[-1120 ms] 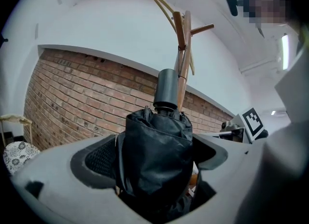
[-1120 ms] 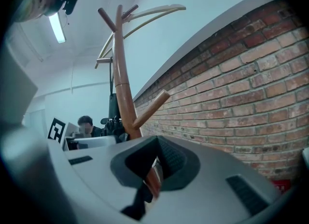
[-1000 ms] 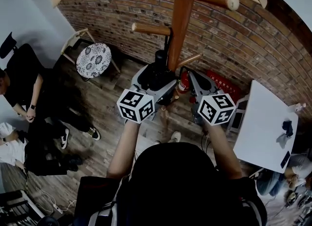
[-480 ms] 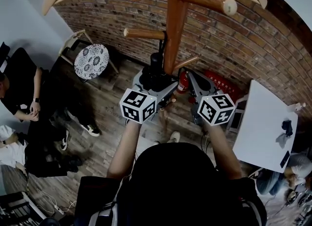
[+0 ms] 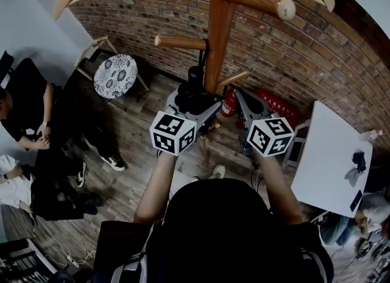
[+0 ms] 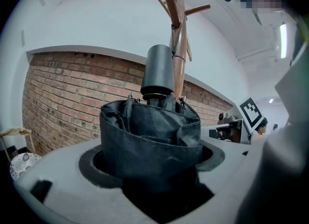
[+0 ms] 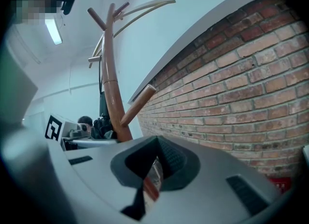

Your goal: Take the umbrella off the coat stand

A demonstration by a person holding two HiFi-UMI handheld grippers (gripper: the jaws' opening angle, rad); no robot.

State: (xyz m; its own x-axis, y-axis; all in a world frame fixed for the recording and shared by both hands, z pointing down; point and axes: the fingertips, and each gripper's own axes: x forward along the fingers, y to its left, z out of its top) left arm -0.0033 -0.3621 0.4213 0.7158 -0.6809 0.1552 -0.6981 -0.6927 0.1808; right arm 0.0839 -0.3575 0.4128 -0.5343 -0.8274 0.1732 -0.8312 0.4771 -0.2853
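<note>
Left gripper view: left hand-held gripper [image 6: 152, 179] clamps the folded umbrella [image 6: 149, 136]; right hand-held gripper [image 7: 148, 182] closed, empty. We should lift straight up off the coat stand peg [image 5: 180, 42].

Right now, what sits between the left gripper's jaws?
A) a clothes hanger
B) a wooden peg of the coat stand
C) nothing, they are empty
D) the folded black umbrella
D: in the left gripper view, the left gripper has its jaws closed around the folded black umbrella, which stands close in front of the coat stand.
</note>
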